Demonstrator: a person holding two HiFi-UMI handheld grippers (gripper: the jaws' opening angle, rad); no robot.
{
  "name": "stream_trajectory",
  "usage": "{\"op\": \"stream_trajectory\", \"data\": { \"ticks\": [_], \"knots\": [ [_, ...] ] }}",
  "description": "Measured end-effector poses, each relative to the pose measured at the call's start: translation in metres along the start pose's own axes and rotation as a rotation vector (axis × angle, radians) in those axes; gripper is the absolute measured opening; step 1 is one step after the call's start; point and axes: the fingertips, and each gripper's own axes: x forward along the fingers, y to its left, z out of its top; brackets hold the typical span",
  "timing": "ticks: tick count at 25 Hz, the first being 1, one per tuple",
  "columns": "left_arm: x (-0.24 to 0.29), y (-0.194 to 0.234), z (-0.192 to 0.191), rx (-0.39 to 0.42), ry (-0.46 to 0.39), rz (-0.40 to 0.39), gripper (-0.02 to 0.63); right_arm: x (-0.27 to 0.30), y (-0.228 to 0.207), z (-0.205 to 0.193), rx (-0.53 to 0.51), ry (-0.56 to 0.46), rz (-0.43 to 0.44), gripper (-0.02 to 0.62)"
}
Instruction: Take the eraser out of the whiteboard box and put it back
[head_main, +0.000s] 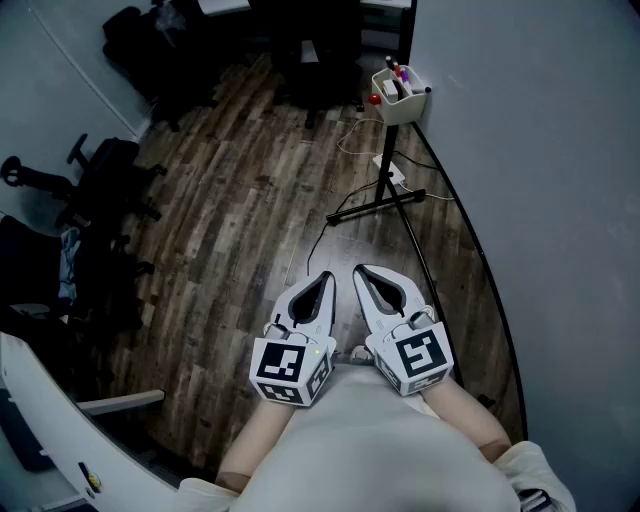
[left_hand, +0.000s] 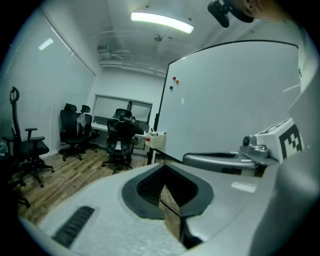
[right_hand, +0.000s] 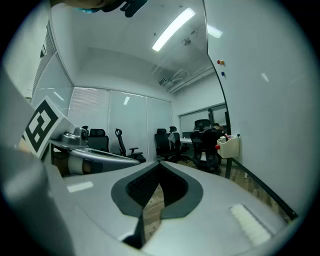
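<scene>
Left hand-held gripper (head_main: 324, 278) and right hand-held gripper (head_main: 361, 272): closed, empty, side by side, well short of whiteboard box (head_main: 399, 98). Likely a ready pose before reaching. Eraser presumably inside box, indistinct.

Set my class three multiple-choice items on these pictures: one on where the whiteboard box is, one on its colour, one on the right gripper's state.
1. The whiteboard box is:
A on a desk
B mounted by the whiteboard's far end
C between the jaws

2. Its colour is:
A black
B green
C white

3. The right gripper is:
A shut and empty
B wide open
C gripping something

Answers:
1 B, the head view shows it beside the board's end.
2 C, its walls are pale.
3 A, the jaw tips meet with nothing between them.
</scene>
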Motion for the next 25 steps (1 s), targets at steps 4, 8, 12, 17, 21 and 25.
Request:
{"op": "stream_trajectory", "data": {
  "ticks": [4,8,12,17,21,25],
  "knots": [
    [0.0,-0.007,-0.002,0.0,-0.004,0.002,0.002,-0.005,0.0,-0.004,-0.004,0.009,0.008,0.003],
    [0.0,-0.012,-0.007,-0.013,0.002,0.003,0.002,-0.012,0.002,-0.008,-0.005,0.017,0.015,0.003],
    [0.002,-0.017,-0.009,-0.017,0.005,0.011,0.002,-0.014,0.002,-0.009,0.015,0.019,0.036,0.005],
    [0.001,-0.019,-0.012,-0.027,0.008,0.021,0.002,-0.017,-0.003,-0.009,0.052,0.01,0.037,0.005],
    [-0.001,-0.018,-0.012,-0.031,0.001,0.042,0.002,-0.018,-0.006,-0.009,0.056,-0.003,0.035,0.005],
    [-0.006,-0.015,-0.015,-0.047,0.004,0.063,0.002,-0.019,-0.002,-0.006,0.054,-0.013,0.051,0.005]
  ]
}}
